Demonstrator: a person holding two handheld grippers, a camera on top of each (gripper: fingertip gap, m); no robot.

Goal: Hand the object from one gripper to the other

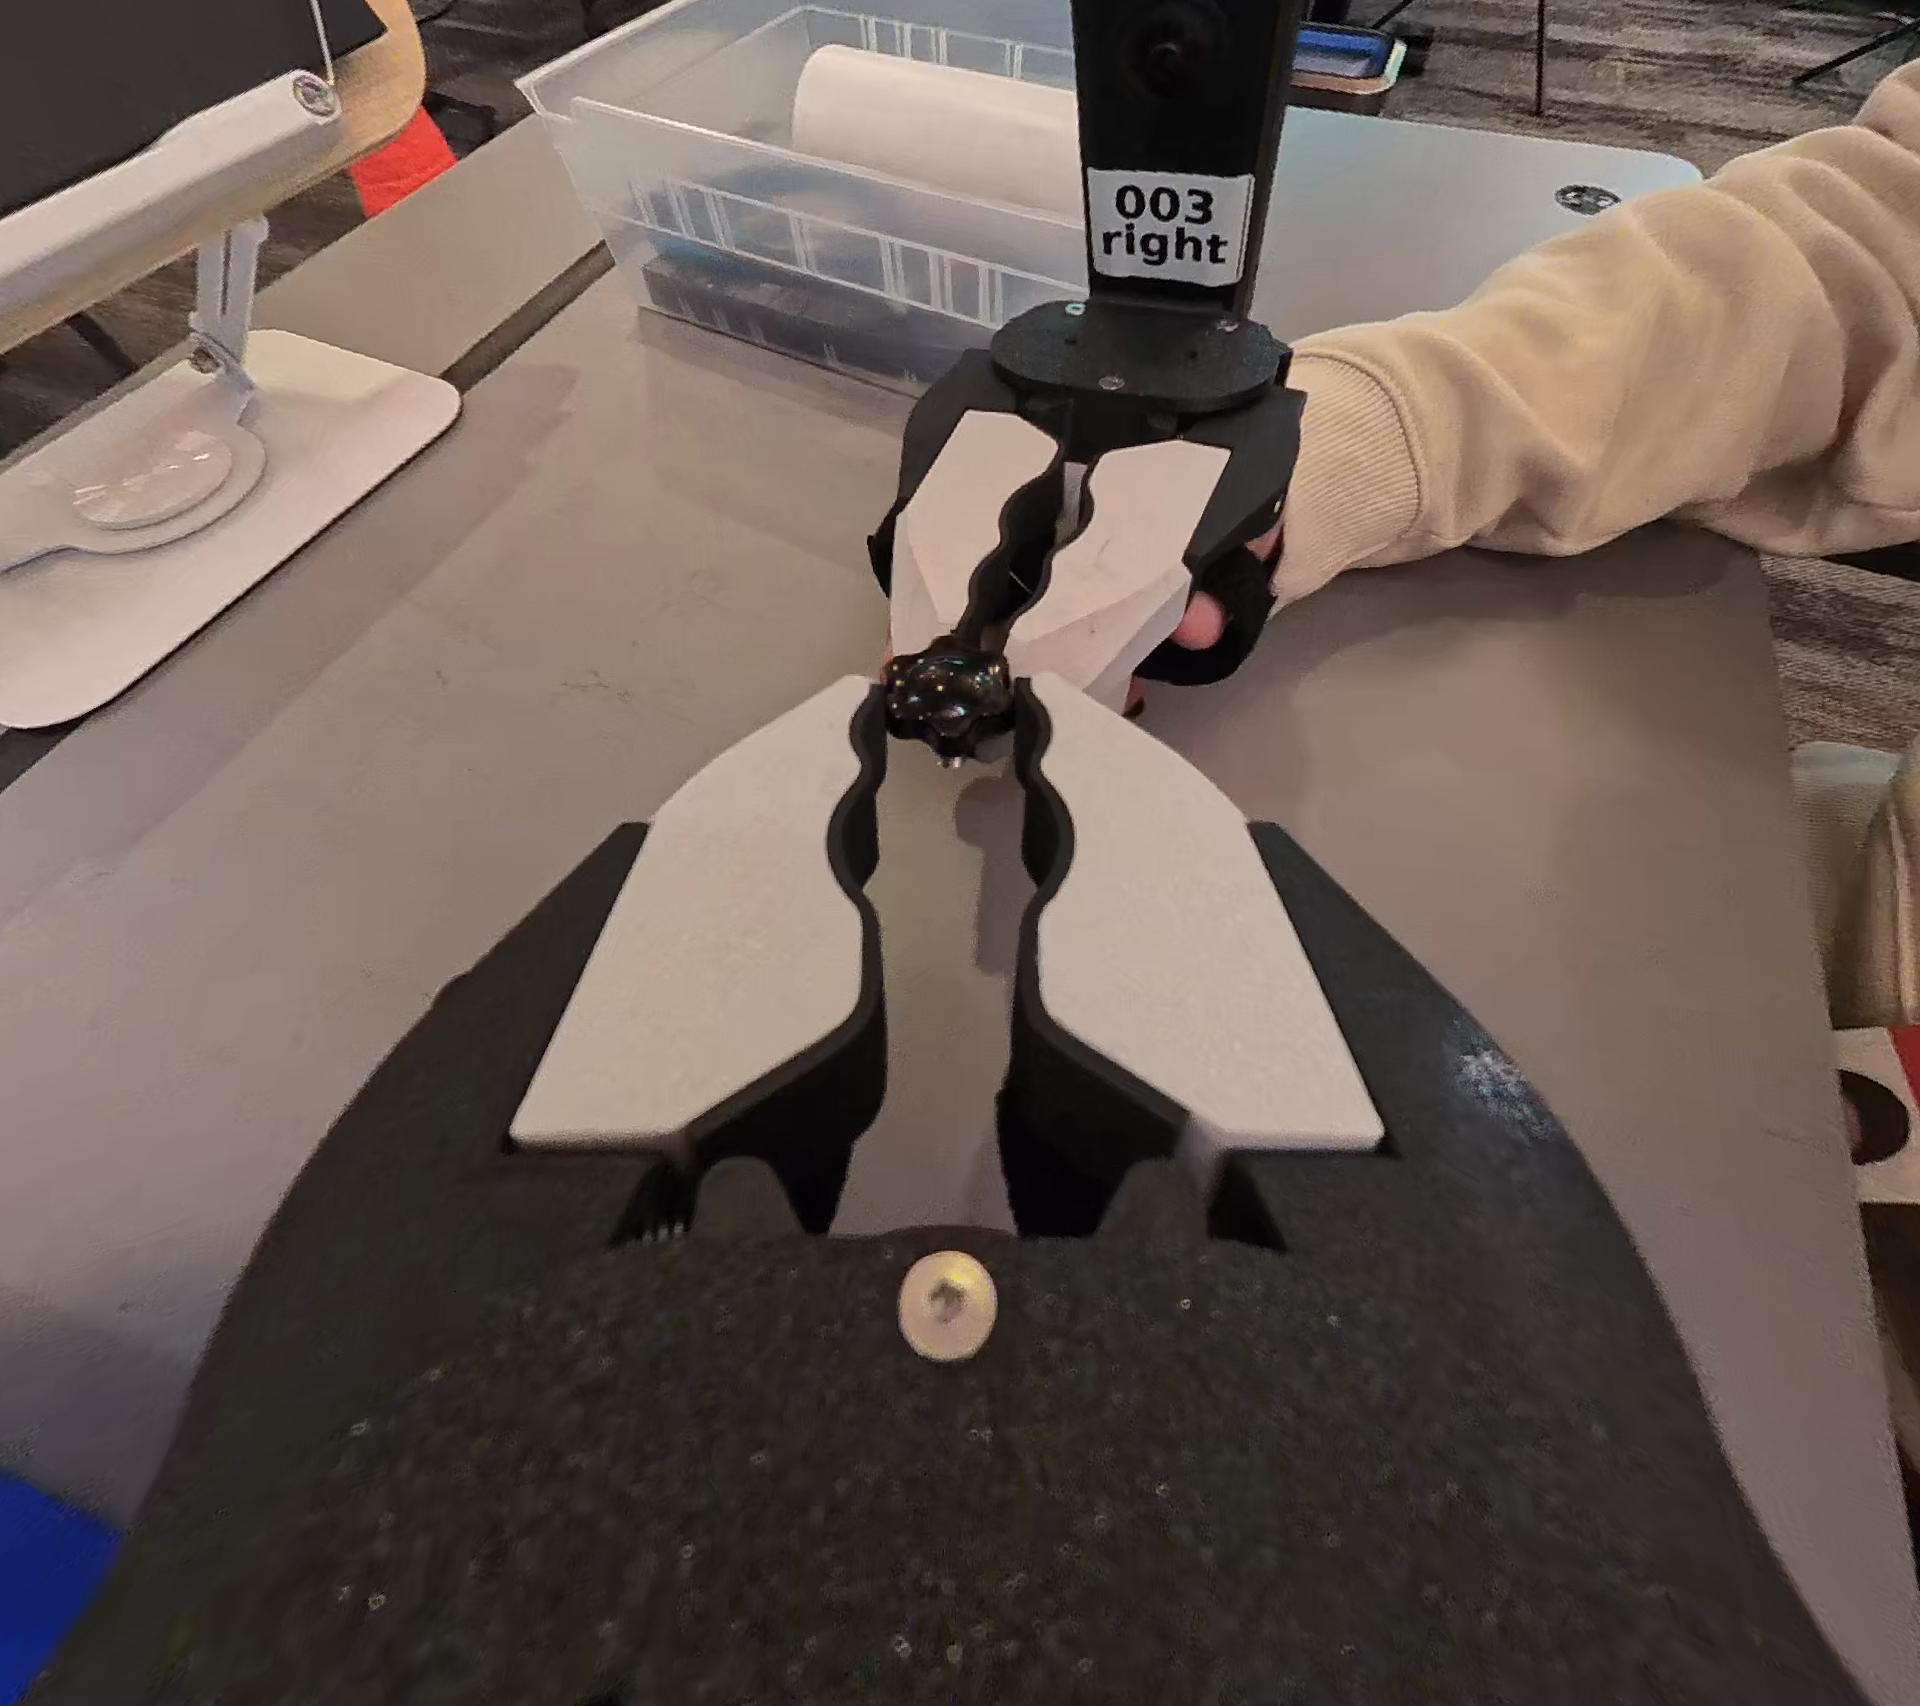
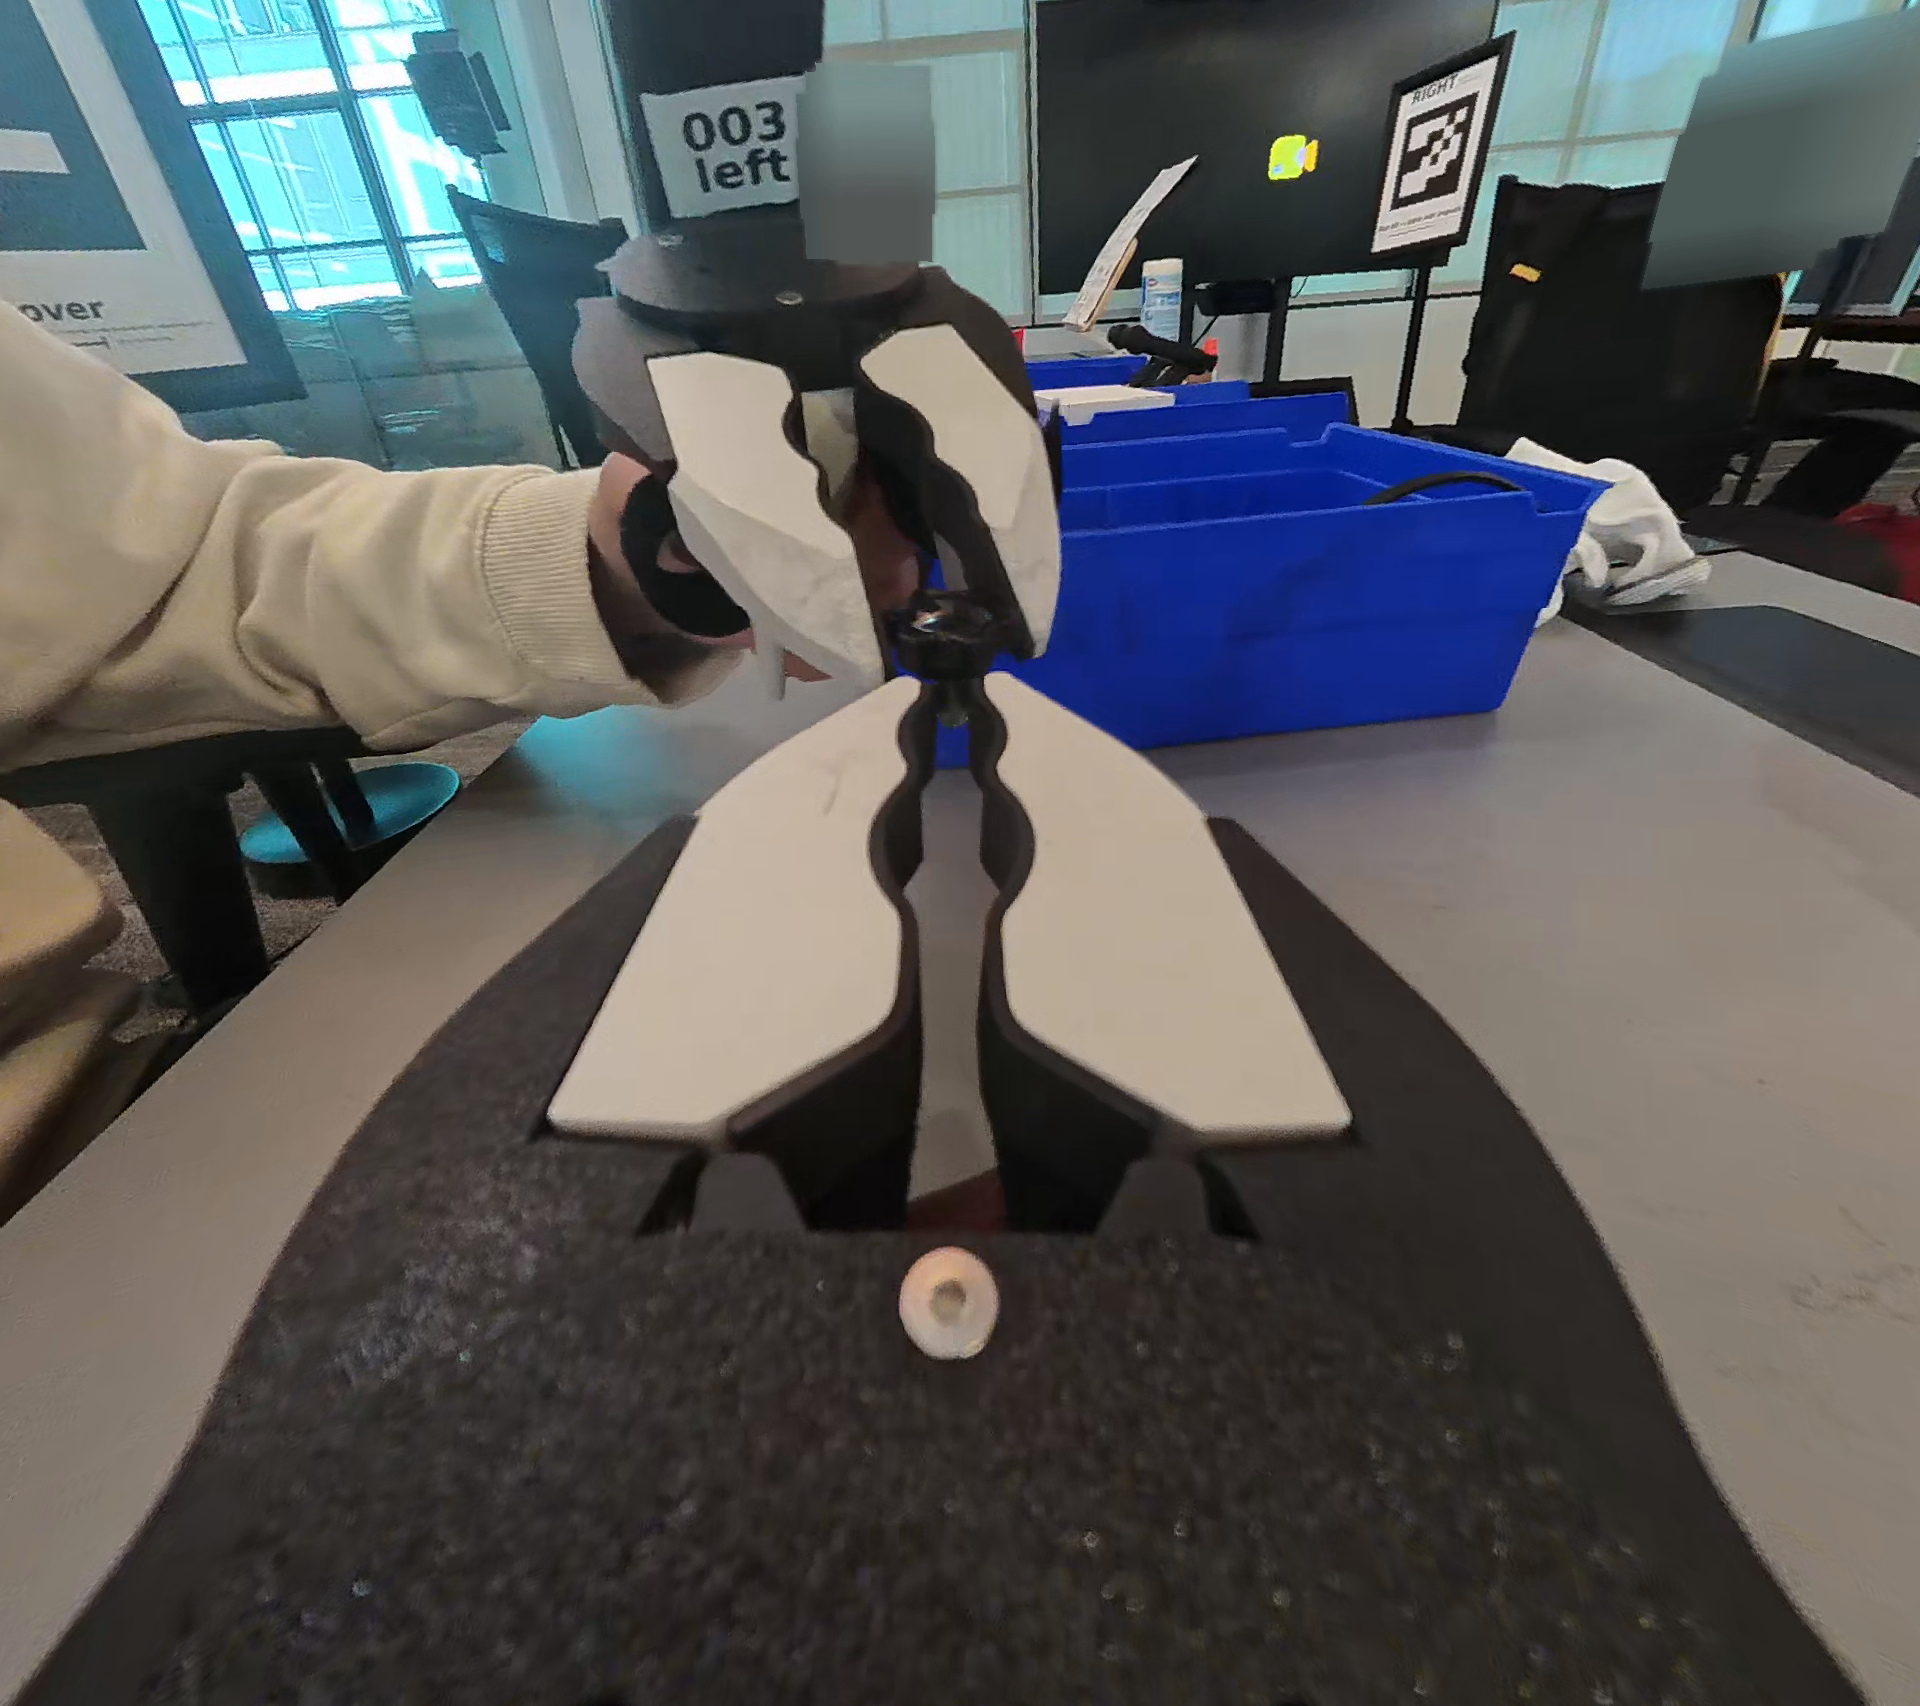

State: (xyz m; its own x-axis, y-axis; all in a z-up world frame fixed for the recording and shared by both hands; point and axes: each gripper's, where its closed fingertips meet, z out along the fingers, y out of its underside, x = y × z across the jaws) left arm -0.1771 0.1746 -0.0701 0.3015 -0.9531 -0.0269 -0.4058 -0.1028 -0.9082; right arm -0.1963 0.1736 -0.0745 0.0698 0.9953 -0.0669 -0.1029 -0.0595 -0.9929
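Note:
The object is a small black knob (image 1: 943, 696) with a short metal screw stem pointing down. My left gripper (image 1: 948, 706) is shut on the knob's head, held above the grey table (image 1: 582, 617). My right gripper (image 1: 971, 633) faces it tip to tip from the far side. In the right wrist view the knob (image 2: 943, 617) sits at the tips of the left gripper (image 2: 951, 628). Its stem hangs between the tips of my right gripper (image 2: 951, 706), whose jaws are nearly together and closed around the stem.
A clear plastic bin (image 1: 821, 202) stands on the table behind the right gripper. A white stand (image 1: 208, 451) is at the left. Blue bins (image 2: 1299, 586) stand behind the left gripper. A person's cream sleeves (image 1: 1558, 389) hold both grippers. My two grippers' fingertips are within a few centimetres of each other.

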